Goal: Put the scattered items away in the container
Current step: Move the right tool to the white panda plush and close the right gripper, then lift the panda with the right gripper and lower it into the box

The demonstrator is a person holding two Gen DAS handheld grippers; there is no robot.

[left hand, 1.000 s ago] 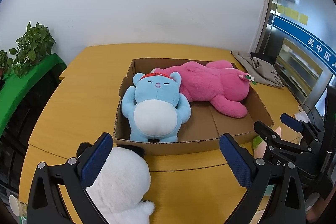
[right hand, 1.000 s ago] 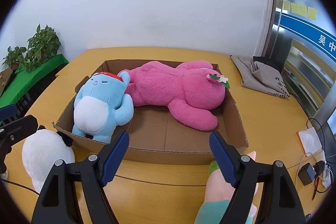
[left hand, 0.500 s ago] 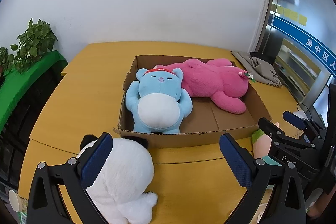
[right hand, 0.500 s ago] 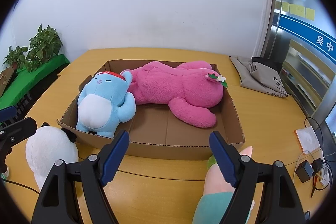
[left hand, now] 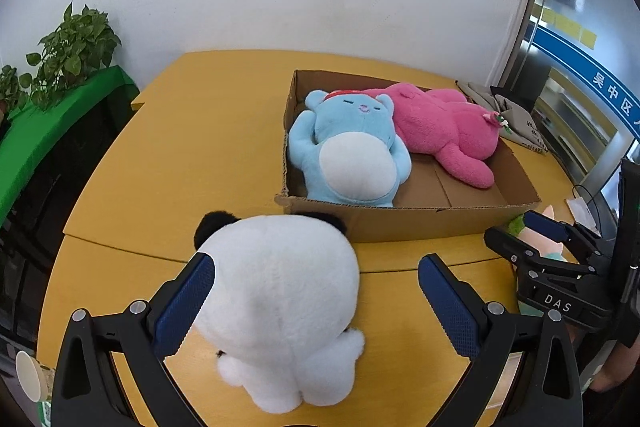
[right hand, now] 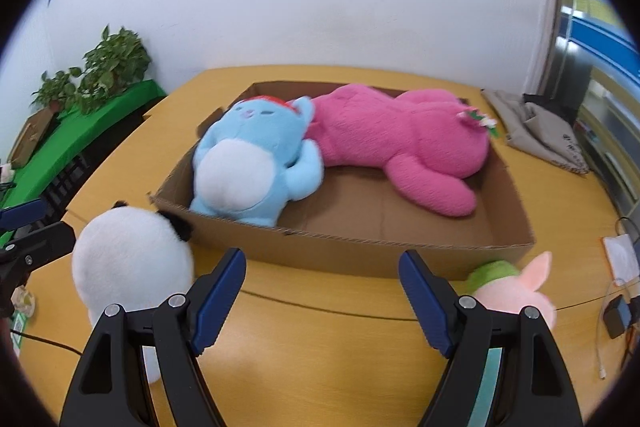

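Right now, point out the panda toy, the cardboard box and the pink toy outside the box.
panda toy (left hand: 276, 291), left wrist view, white back.
cardboard box (right hand: 360, 251), right wrist view, near wall.
pink toy (right hand: 516, 295), right wrist view, head.

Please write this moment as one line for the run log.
left tongs: open around panda plush | right tongs: open, empty | box: blue, pink plush inside

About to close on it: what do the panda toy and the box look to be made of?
Panda toy: soft white plush, it seems, going by its fuzzy, rounded surface, with black plush ears. Box: plain brown corrugated cardboard with a matte finish; fluting shows along its raw top edge and creases cross its floor.
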